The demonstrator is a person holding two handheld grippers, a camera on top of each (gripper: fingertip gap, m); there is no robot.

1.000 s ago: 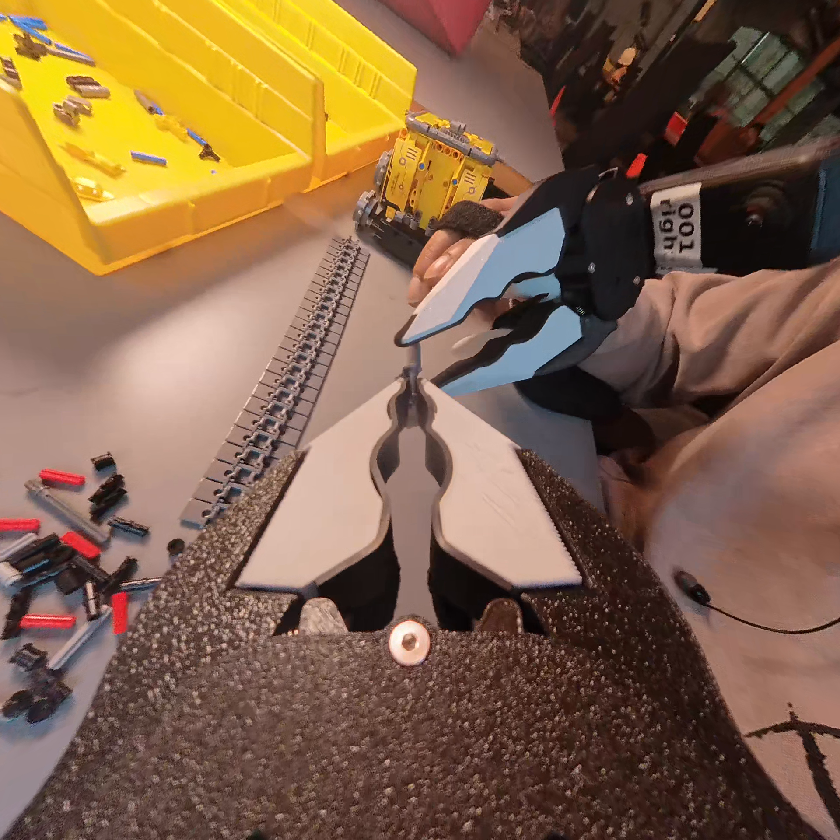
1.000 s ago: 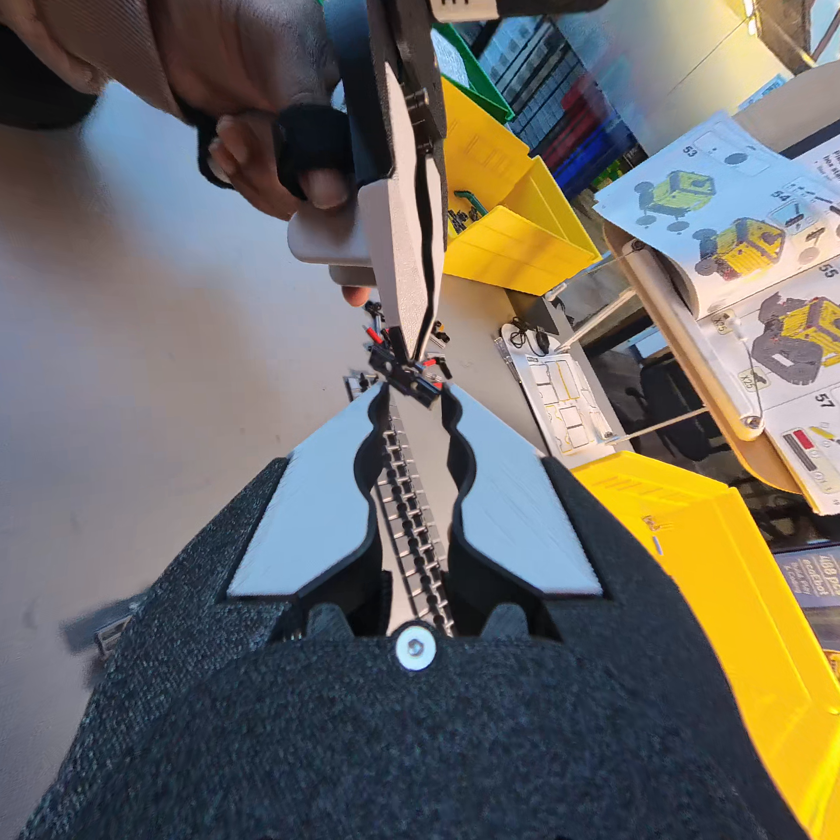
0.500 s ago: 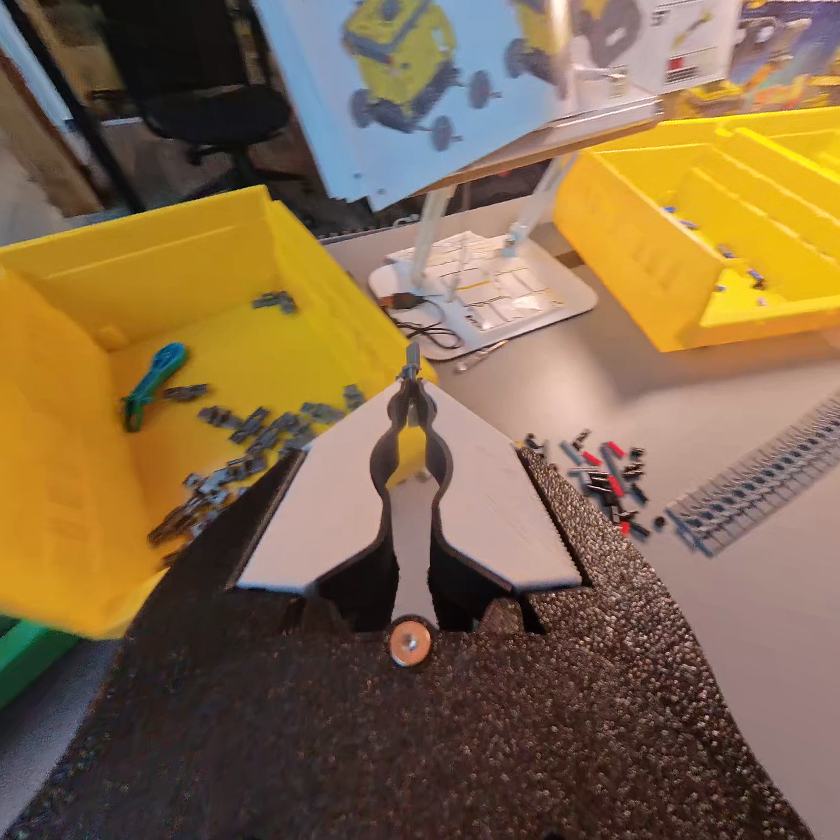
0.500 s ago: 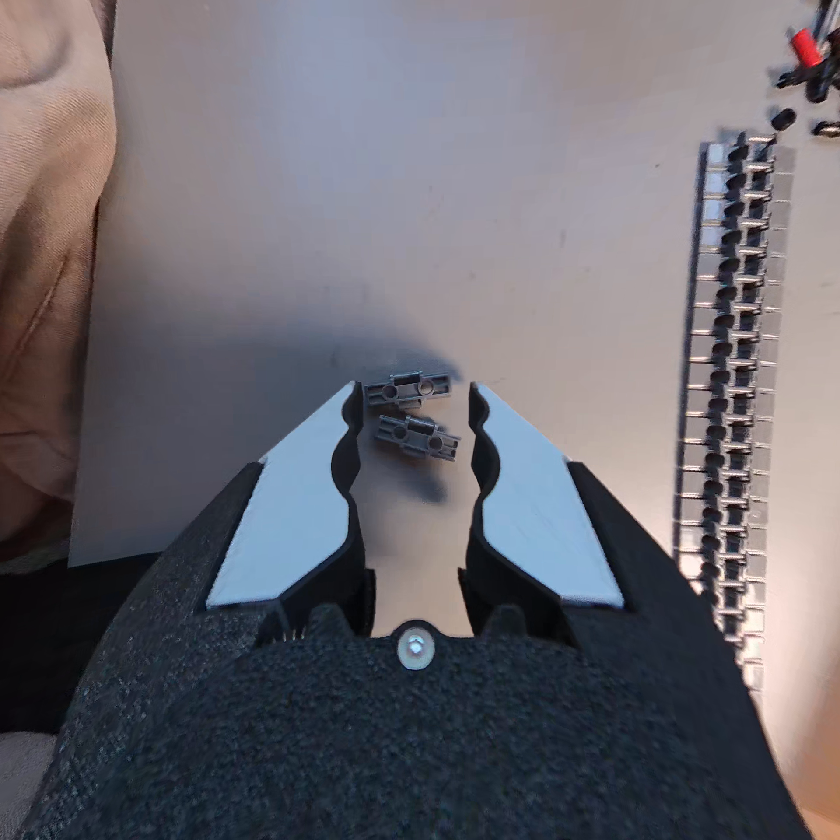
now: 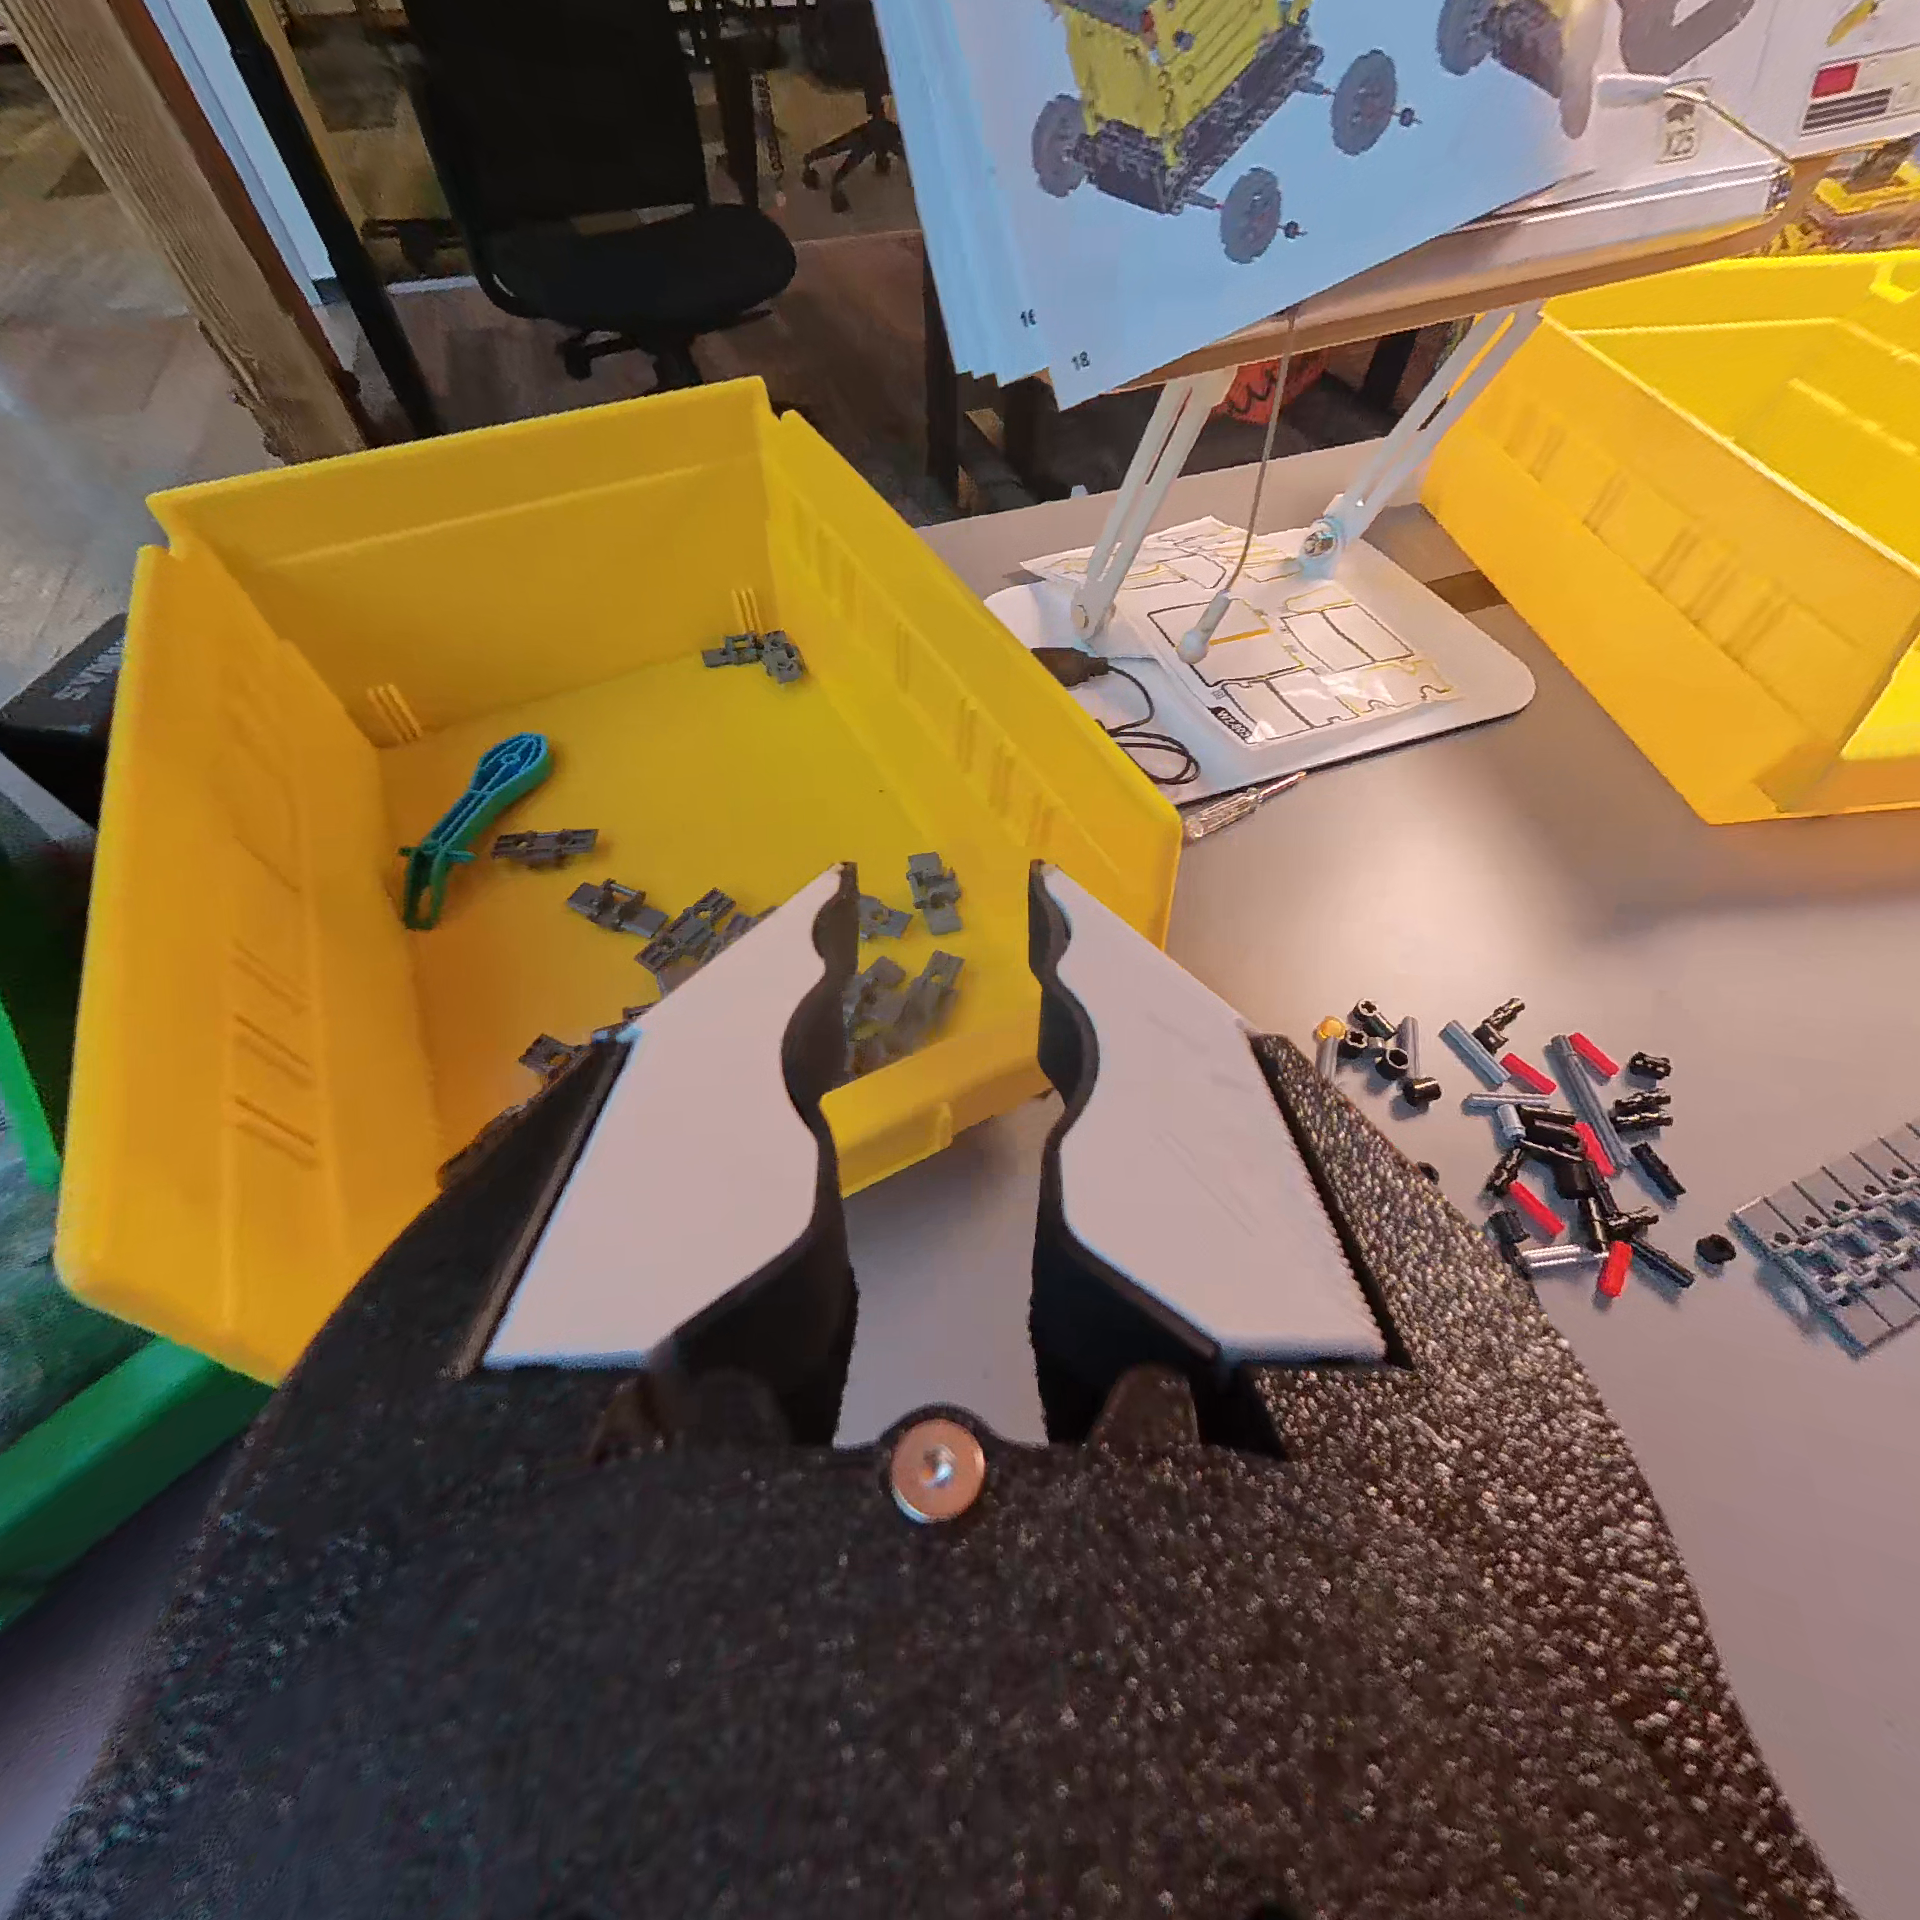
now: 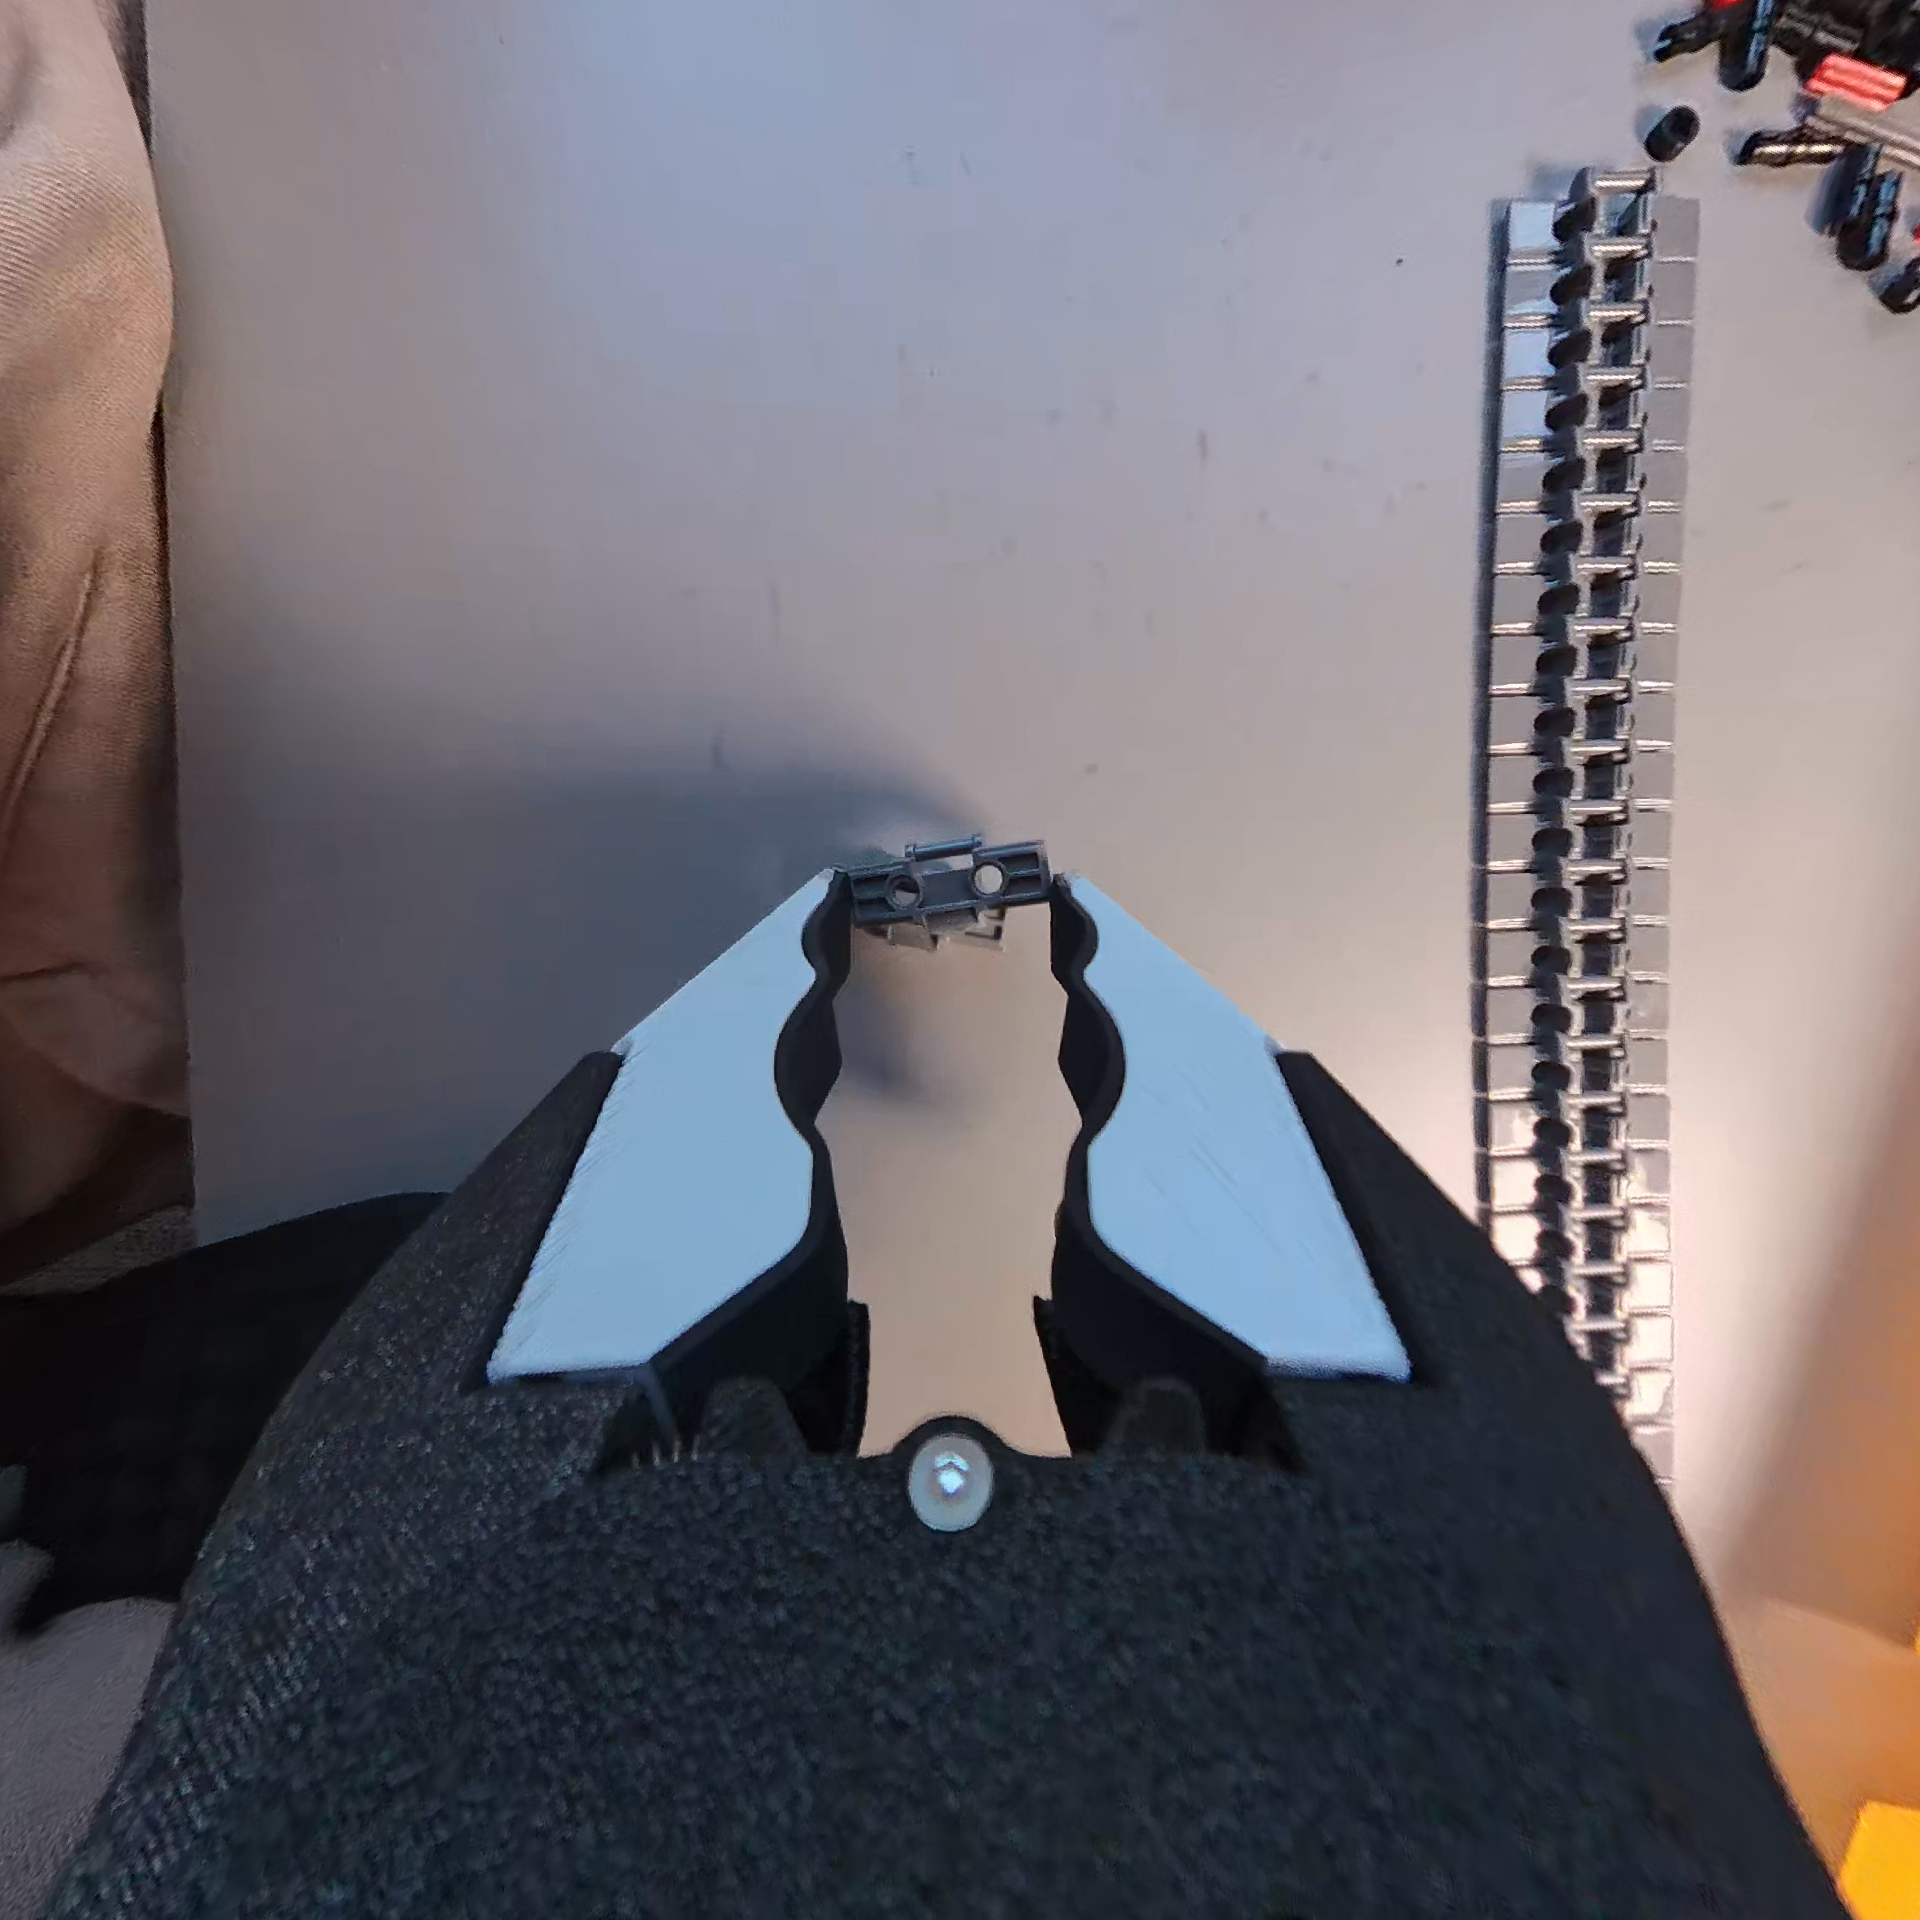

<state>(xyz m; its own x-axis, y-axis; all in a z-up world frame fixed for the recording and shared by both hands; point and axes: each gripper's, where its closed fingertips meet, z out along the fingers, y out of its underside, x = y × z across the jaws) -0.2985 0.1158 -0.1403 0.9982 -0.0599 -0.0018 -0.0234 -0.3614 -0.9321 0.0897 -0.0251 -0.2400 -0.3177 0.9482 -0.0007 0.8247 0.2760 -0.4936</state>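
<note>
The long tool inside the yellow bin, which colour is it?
Teal tool, green at its lower end; left wrist view.

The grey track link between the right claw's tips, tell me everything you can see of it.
The grey track link is a small dark grey plastic piece, wider than tall, with two round holes on its face and a thin bar along its top edge. It sits crosswise between the tips of the right claw, each end at or against a fingertip. A second, similar grey link lies just under it, partly hidden. Both are over the pale grey table; whether the top link is lifted off it cannot be told.
</note>
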